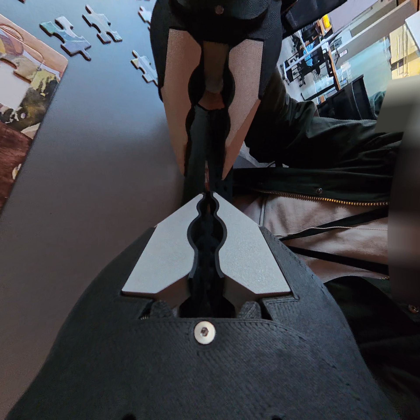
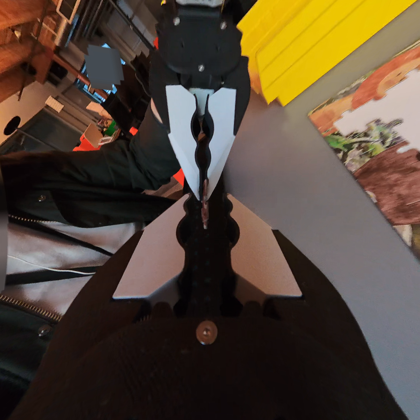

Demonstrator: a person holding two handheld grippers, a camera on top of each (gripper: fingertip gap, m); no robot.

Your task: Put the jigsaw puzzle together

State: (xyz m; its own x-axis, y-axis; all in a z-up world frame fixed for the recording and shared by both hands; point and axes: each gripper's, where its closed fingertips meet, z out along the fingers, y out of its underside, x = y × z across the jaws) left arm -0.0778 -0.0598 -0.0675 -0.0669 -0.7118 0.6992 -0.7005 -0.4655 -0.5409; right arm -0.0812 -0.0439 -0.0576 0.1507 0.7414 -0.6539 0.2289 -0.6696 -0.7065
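— Where is our puzzle piece point(image 2: 205, 210)?
— Up in the air, on edge. Our left gripper point(image 2: 203, 197) pinches it tight.
— And our right gripper point(image 1: 203, 175)?
— It faces the left one, tip to tip, jaws spread around the piece.

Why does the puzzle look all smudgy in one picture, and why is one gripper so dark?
Right wrist view: motion blur smears the puzzle board, and the right gripper sits in shadow, nearly black. Left wrist view: loose puzzle pieces look sharper, the table shows soft glare, and the wide lens bends edges.
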